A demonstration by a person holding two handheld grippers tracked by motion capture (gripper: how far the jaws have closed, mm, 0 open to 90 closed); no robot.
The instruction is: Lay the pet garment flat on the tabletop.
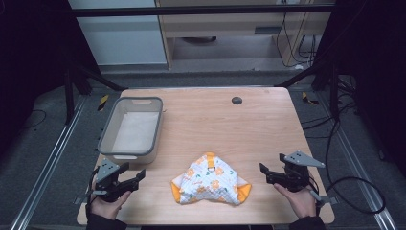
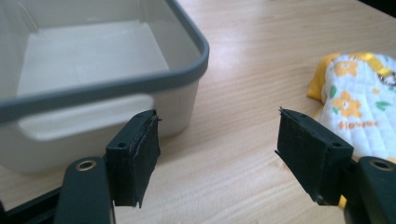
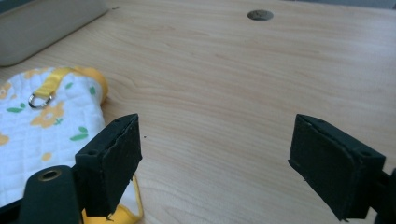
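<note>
Wooden table (image 1: 249, 124) under me, dark room and cables beyond. My left gripper (image 1: 128, 176) sits released by the grey-rimmed bin (image 1: 109, 128); my right gripper (image 1: 272, 171) hangs wide apart too. The floral quilted cloth (image 1: 209, 182) lies crumpled between them, its underside hidden.

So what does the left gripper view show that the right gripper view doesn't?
Left gripper view alone: the inside of the tub, its grey rim and handle, close up and nothing in it. Right gripper view alone: the round dark disc in the table top, and the cloth's metal ring on a yellow loop. Both: the wooden table, the flowered cloth, and a pair of open black jaws.
</note>
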